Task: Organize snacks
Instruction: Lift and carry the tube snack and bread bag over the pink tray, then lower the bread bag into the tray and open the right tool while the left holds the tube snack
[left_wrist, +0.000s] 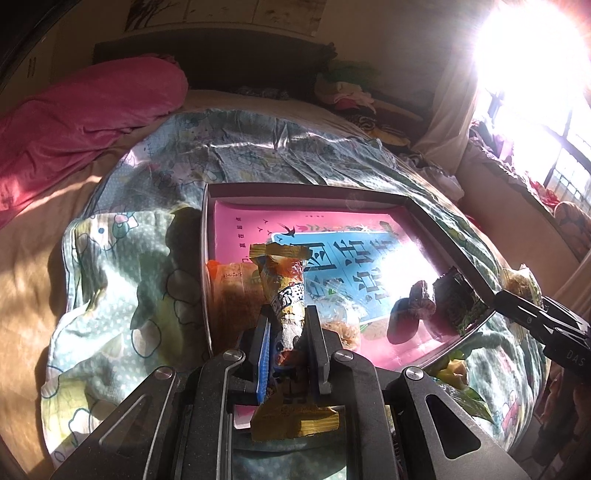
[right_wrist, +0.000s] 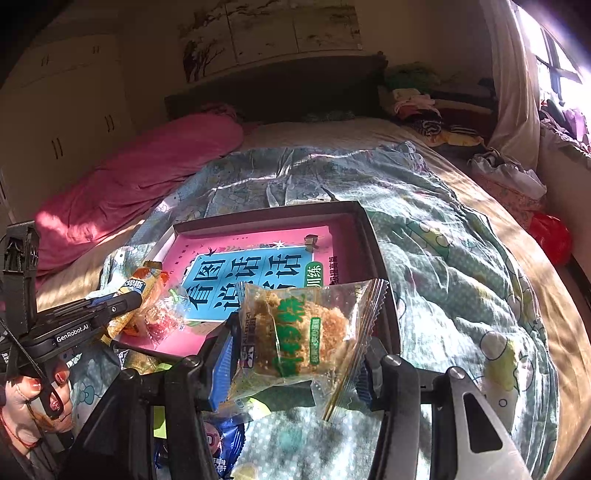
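A shallow dark-rimmed box (left_wrist: 205, 236) with a pink and blue printed bottom lies on the quilt; it also shows in the right wrist view (right_wrist: 373, 236). My left gripper (left_wrist: 286, 325) is shut on a thin orange and gold snack packet (left_wrist: 284, 280), held over the box's near left corner. An orange packet (left_wrist: 236, 291) and a clear noodle packet (left_wrist: 340, 325) lie in the box, with dark packets (left_wrist: 439, 295) at its right. My right gripper (right_wrist: 295, 354) is shut on a clear packet of meat-floss cake (right_wrist: 295, 325) above the box's near right edge.
The box sits on a pale blue cartoon quilt (right_wrist: 461, 258) on a bed. A pink blanket (left_wrist: 74, 122) lies at the far left. More snack packets (right_wrist: 218, 439) lie on the quilt below my right gripper. Bright window glare (left_wrist: 535, 74) fills the right.
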